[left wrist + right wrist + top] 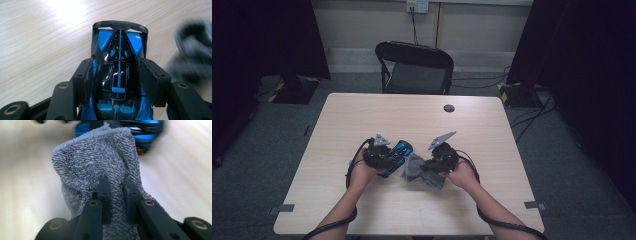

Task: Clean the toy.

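Your left gripper [116, 75] has its fingers [151, 80] about half apart, and they squeeze the sides of a blue and black toy car [118, 65]. Your right gripper [117, 187] has its fingers [104, 192] pinched close together on a grey cloth [100, 157].

From the high view, the toy car [396, 156] sits just left of the middle of the wooden table [362, 115], near your side. Your left gripper [379, 156] covers most of it there, so you see just the blue front half poking out. The grey cloth [419, 170] hangs right beside the car, between your two hands, and its low end looks like it rests on the table. I cannot tell if the cloth touches the car. Your right gripper [441, 159] hides the spot where it grips the cloth.

In the left gripper view, the near end of the car is cut off at the bottom edge, and you cannot see its wheels. The cloth [193, 52] is a blurry grey lump at the right side.

In the right gripper view, the cloth stands up in front and hides most of the car [140, 132] behind it. That bit of car is blurry and cut off at the top. The table looks smeared too.

Far back, a black chair [417, 67] stands behind the table. The room corners are too dark to make out.
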{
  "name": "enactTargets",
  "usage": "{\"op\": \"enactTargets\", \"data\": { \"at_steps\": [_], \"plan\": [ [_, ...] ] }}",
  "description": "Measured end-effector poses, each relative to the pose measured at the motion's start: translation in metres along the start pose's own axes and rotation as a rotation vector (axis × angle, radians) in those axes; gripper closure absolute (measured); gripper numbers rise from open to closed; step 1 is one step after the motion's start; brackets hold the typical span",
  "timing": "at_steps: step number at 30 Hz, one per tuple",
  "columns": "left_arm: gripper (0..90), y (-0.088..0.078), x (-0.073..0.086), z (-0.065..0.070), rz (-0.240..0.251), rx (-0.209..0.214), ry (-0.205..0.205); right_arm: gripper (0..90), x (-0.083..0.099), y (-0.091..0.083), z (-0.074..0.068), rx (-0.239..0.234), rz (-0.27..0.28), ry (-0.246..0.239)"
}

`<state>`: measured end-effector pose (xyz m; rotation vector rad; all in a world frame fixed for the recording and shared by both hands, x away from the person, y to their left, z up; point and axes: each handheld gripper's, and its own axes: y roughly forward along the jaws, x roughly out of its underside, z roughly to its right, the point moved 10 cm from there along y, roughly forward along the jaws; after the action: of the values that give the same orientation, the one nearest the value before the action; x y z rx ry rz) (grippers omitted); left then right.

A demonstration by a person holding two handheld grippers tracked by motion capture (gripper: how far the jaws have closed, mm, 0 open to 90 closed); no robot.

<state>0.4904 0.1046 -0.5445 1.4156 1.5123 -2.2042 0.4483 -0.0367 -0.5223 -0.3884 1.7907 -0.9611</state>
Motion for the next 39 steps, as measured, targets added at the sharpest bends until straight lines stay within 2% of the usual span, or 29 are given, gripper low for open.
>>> {"op": "enactTargets", "data": {
  "at_steps": [3, 7, 12, 15, 18, 22, 33, 39],
  "plan": [
    [46.3, 0.0, 0.0, 0.0, 0.0, 0.0, -0.002, 79.1, -0.003, 0.011, -0.026, -0.048, -0.027, -0.059],
    [46.3, 0.0, 0.0, 0.0, 0.004, -0.001, -0.007, 79.1, -0.006, 0.031, -0.049, -0.092, -0.066, -0.122],
    [46.3, 0.0, 0.0, 0.0, 0.004, 0.0, -0.003, 79.1, -0.014, 0.051, -0.061, -0.137, -0.074, -0.137],
    [46.3, 0.0, 0.0, 0.0, 0.011, -0.001, -0.008, 79.0, -0.018, 0.061, -0.063, -0.139, -0.082, -0.152],
    [46.3, 0.0, 0.001, 0.0, 0.011, -0.003, -0.005, 79.0, -0.021, 0.069, -0.059, -0.137, -0.082, -0.146],
    [46.3, -0.001, 0.001, 0.0, 0.01, -0.003, -0.007, 78.9, -0.024, 0.071, -0.048, -0.129, -0.069, -0.11],
    [46.3, -0.001, 0.001, 0.0, 0.01, -0.004, -0.004, 78.8, -0.021, 0.063, -0.019, -0.082, -0.062, -0.073],
    [46.3, -0.001, 0.001, 0.0, 0.013, -0.005, -0.004, 78.8, -0.018, 0.058, -0.006, -0.056, -0.055, -0.029]
  ]
}}
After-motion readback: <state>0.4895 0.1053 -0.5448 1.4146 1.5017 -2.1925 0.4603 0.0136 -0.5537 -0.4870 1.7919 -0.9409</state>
